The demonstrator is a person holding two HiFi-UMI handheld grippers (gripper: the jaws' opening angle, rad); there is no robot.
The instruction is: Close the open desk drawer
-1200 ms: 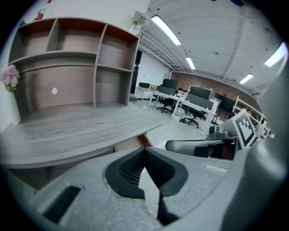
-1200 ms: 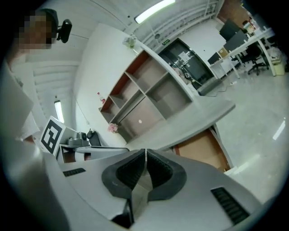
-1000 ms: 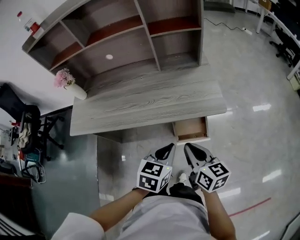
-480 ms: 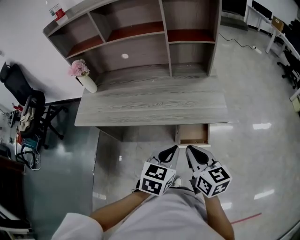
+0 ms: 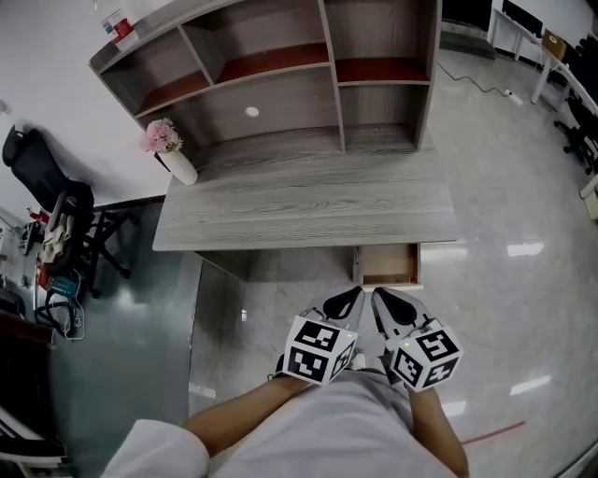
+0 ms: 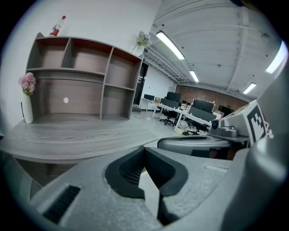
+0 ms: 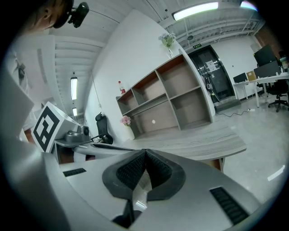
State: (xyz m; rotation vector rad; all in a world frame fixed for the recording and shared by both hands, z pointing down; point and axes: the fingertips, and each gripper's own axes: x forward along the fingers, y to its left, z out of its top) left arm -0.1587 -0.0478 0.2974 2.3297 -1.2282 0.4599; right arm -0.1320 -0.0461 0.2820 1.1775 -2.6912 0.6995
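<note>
**Premises.** Open office with a glossy grey tiled floor (image 5: 523,187). A black office chair (image 5: 56,205) stands at the left edge of the head view. Rows of workstations show far off in the left gripper view.

**Tabletop.** The grey wood-grain tabletop (image 5: 308,210) fills the centre of the head view. An open shelf unit (image 5: 280,84) stands along its far side. A white vase (image 5: 179,168) of pink flowers (image 5: 159,137) stands at the tabletop's far left corner, just beside the shelf unit. A bottle (image 5: 117,25) stands on top of the unit, at upper left.

**Task item.** The drawer (image 5: 388,264) is open. It projects from under the near edge of the tabletop at its right end, just below centre in the head view. Its brown wooden inside shows, and its pale front panel faces the person.

**Left claw.** The left claw (image 5: 350,297) sits in the lower centre of the head view, just below and left of the drawer front. Its own view shows the left claw (image 6: 144,151) with both dark ribbed pads meeting at the tips and nothing gripped between them.

**Right claw.** The right claw (image 5: 381,299) lies just beside the left one, directly below the drawer front in the frame. Its own view shows the right claw (image 7: 145,155) pressed together, with nothing between the pads.

**Contact.** Neither claw is seen touching the drawer. Both point toward the tabletop, side by side. Both gripper views look across the tabletop from above its surface.
</note>
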